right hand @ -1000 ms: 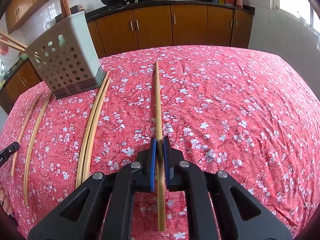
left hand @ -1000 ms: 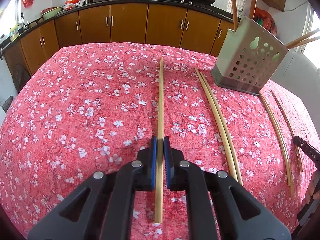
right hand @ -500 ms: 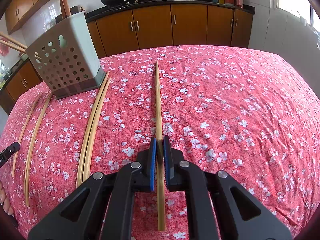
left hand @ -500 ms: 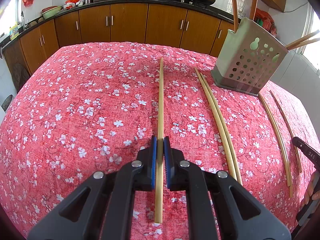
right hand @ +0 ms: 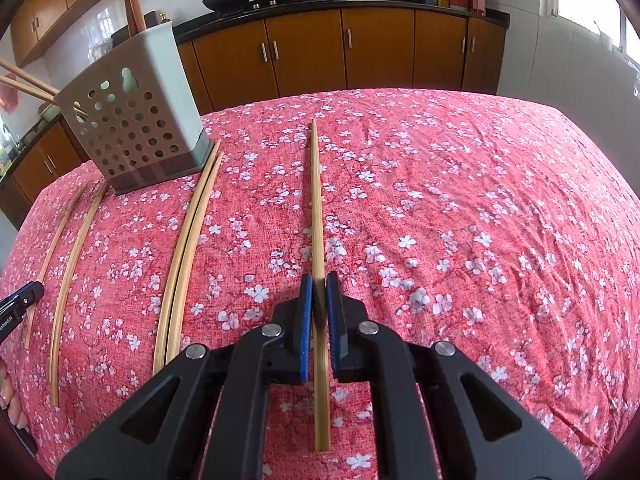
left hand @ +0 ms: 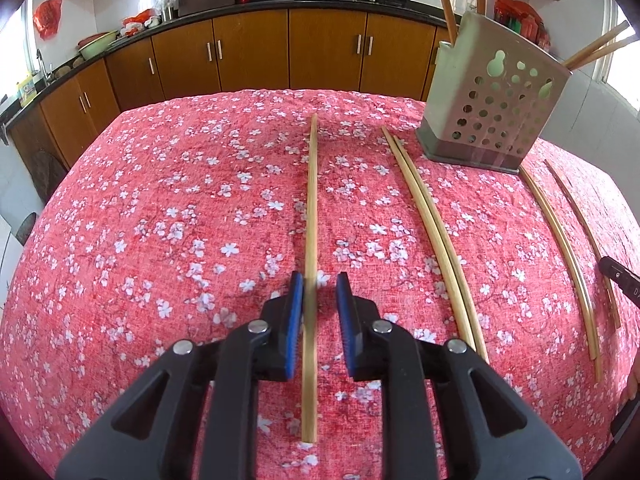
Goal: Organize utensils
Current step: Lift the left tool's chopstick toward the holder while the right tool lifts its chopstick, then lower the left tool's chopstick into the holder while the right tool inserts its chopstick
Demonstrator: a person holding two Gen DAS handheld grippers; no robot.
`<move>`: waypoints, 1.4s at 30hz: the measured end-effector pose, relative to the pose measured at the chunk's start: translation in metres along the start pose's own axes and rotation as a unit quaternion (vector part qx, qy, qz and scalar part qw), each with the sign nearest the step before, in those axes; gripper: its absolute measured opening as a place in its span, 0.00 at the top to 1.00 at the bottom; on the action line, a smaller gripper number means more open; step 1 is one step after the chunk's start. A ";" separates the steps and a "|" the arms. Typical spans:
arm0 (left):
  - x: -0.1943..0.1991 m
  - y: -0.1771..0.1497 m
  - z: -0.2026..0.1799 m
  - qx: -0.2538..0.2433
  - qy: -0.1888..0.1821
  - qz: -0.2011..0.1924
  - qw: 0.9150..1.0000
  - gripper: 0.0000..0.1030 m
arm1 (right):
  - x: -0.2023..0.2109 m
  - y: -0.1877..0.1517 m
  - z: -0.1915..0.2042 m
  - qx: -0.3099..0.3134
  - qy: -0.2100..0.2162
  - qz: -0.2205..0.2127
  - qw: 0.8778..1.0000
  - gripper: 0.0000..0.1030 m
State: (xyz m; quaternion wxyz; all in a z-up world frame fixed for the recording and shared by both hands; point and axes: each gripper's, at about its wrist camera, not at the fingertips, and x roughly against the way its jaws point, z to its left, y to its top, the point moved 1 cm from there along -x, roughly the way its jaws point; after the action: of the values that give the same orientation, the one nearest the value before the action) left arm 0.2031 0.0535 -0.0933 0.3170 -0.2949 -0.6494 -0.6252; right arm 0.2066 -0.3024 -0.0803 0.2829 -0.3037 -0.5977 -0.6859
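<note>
In the left wrist view a bamboo chopstick (left hand: 311, 216) lies on the red floral cloth between my left gripper's (left hand: 319, 304) blue pads; the jaws stand open, only the left pad near it. In the right wrist view my right gripper (right hand: 319, 304) is shut on another chopstick (right hand: 318, 208) that lies along the cloth. A perforated grey utensil holder (left hand: 494, 108) with chopsticks and wooden handles in it stands at the back; it also shows in the right wrist view (right hand: 132, 120).
A pair of chopsticks (left hand: 432, 232) lies right of the left gripper, and two single ones (left hand: 560, 248) lie further right. The same pair (right hand: 188, 248) and singles (right hand: 72, 256) show in the right wrist view. Brown cabinets (left hand: 248, 52) stand behind the table.
My left gripper's jaws have opened off the chopstick, which now lies loose between the pads. My right gripper stays shut on its chopstick and has not moved.
</note>
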 end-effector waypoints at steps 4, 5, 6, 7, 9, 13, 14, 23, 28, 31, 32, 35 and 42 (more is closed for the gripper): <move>0.003 -0.003 0.000 0.005 0.005 -0.001 1.000 0.86 | 0.001 -0.001 0.001 0.003 -0.003 0.000 1.000 0.92; 0.003 -0.003 0.001 0.007 0.006 -0.001 1.000 0.91 | 0.001 -0.001 0.001 0.004 -0.003 0.000 1.000 0.92; 0.004 -0.004 0.003 0.009 0.004 -0.001 1.000 0.92 | 0.001 -0.001 0.000 0.006 -0.003 0.000 1.000 0.92; 0.005 -0.004 0.003 0.012 0.001 -0.001 1.000 0.92 | 0.002 -0.002 0.001 0.012 -0.004 0.001 1.000 0.93; 0.007 -0.005 0.005 0.012 0.004 0.001 1.000 0.93 | 0.005 -0.002 -0.001 0.010 -0.003 0.003 1.000 0.93; 0.024 -0.004 0.013 0.018 0.002 -0.017 1.000 0.93 | 0.029 0.005 -0.013 -0.012 0.006 -0.033 0.999 0.93; 0.031 -0.001 0.015 0.021 -0.002 -0.026 0.999 0.93 | 0.035 0.008 -0.016 -0.015 0.009 -0.041 0.999 0.93; 0.098 0.034 0.021 0.049 -0.036 -0.114 0.992 0.93 | 0.097 0.041 -0.022 -0.026 0.030 -0.140 0.989 0.93; 0.117 0.052 0.019 0.057 -0.049 -0.140 0.987 0.93 | 0.108 0.049 -0.020 -0.026 0.034 -0.162 0.986 0.93; 0.125 0.059 0.016 0.055 -0.052 -0.148 0.986 0.93 | 0.111 0.052 -0.019 -0.028 0.038 -0.171 0.984 0.93; 0.127 0.059 0.017 0.052 -0.054 -0.148 0.986 0.93 | 0.114 0.053 -0.017 -0.028 0.042 -0.176 0.983 0.93; 0.132 0.064 0.016 0.038 -0.051 -0.148 0.987 0.93 | 0.120 0.058 -0.012 -0.022 0.048 -0.186 0.981 0.93; 0.132 0.064 0.021 0.027 -0.040 -0.143 0.989 0.93 | 0.125 0.062 -0.004 -0.016 0.055 -0.195 0.979 0.93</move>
State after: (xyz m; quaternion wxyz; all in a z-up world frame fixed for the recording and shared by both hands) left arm 0.1691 0.0755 0.0493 0.2062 -0.2145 -0.7138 -0.6339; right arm 0.1704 -0.3174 0.0539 0.1709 -0.1477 -0.6183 -0.7528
